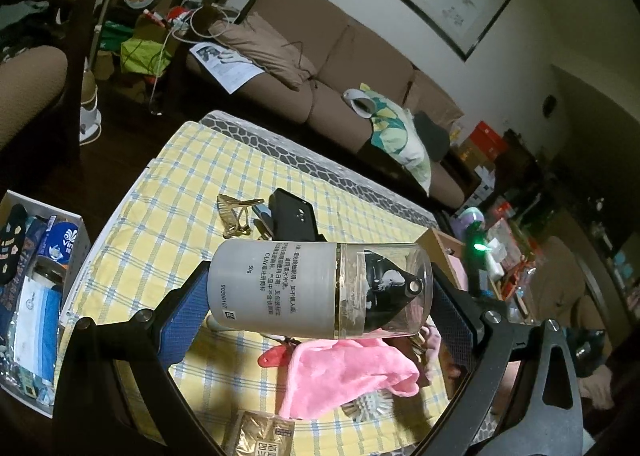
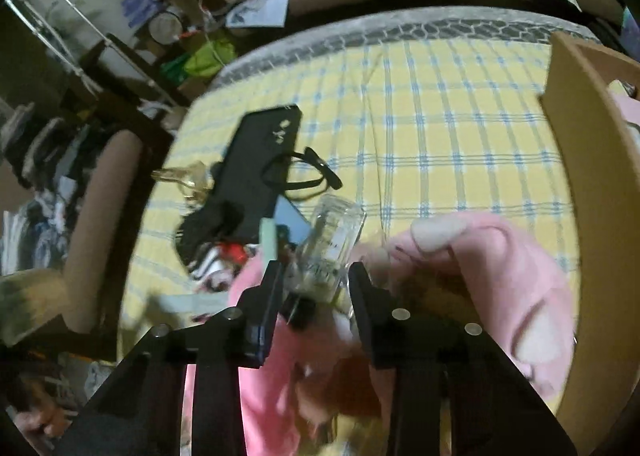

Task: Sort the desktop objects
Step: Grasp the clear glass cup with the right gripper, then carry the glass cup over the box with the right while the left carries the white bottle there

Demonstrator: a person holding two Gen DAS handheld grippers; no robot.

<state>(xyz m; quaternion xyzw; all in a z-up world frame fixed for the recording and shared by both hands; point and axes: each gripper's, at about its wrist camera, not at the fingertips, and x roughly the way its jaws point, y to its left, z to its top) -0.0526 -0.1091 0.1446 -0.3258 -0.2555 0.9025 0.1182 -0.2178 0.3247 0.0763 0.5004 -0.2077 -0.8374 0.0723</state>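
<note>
My left gripper (image 1: 320,292) is shut on a frosted white cosmetic bottle (image 1: 280,288) with a clear cap, held sideways above the yellow checked tablecloth (image 1: 168,192). My right gripper (image 2: 316,276) is shut on a small clear glass bottle (image 2: 332,240), lifted just above a pink cloth (image 2: 500,268). The pink cloth also shows under the left gripper (image 1: 344,372). A black phone (image 1: 294,216) lies on the table beside a gold hair clip (image 1: 234,212); the phone (image 2: 260,160) also shows in the right wrist view next to black glasses (image 2: 308,172).
A cardboard box (image 2: 580,144) stands at the table's right edge. A white box of tissues and socks (image 1: 36,276) sits on the floor to the left. A gold sachet (image 1: 260,436) and a white brush (image 1: 372,404) lie near the front edge. A brown sofa (image 1: 340,68) is behind.
</note>
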